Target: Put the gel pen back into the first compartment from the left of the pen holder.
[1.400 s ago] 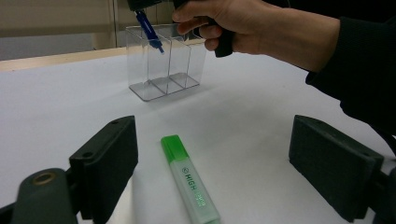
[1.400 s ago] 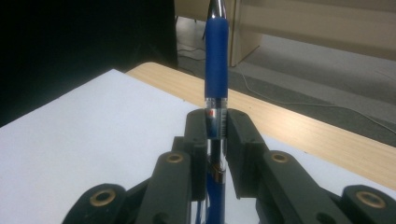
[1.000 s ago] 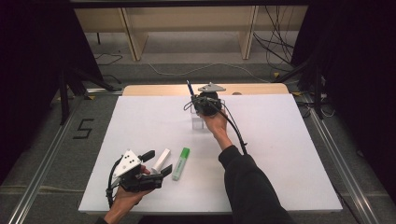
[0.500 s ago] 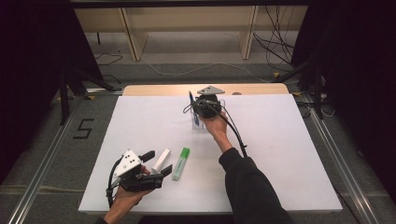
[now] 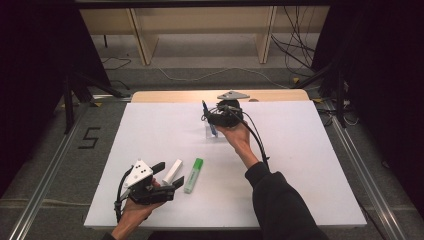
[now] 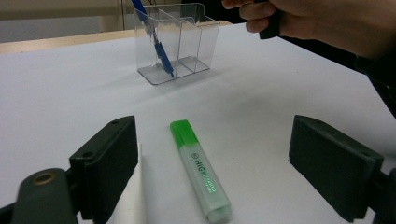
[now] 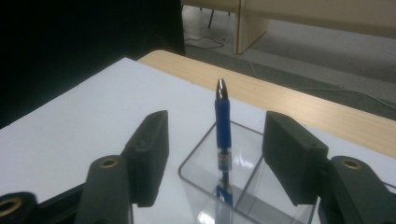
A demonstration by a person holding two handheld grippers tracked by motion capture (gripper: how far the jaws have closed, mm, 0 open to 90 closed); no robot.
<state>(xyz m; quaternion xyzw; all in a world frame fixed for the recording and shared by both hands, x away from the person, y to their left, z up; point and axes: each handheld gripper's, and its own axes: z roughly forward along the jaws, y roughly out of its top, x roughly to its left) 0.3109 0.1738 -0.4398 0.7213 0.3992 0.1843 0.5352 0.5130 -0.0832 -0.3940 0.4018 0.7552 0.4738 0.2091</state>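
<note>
A blue pen [image 7: 222, 126] stands tip-up in the end compartment of a clear plastic holder [image 7: 243, 196] at the back of the white table [image 5: 150, 130]. My right gripper [image 7: 218, 140] hovers over the holder; its jaws have just been opening and stand open either side of the pen without touching it. In the high view the right gripper [image 5: 210, 116] is beside the pen [image 5: 206, 114] and holder [image 5: 214, 132]. My left gripper [image 6: 215, 140] rests open near the front edge. A green highlighter [image 6: 198, 175] lies between its jaws and a white marker [image 6: 132, 200] lies against its left jaw.
A wooden strip [image 5: 175, 96] runs along the table's far edge, with shelving legs and cables on the floor beyond. The person's right hand [image 6: 317, 21] is above the holder [image 6: 177, 42]. Metal rails [image 5: 45, 185] flank the table.
The right hand has shifted slightly up and back from the holder, and the pen now leans free in its compartment. The left gripper, highlighter and white marker have not moved.
</note>
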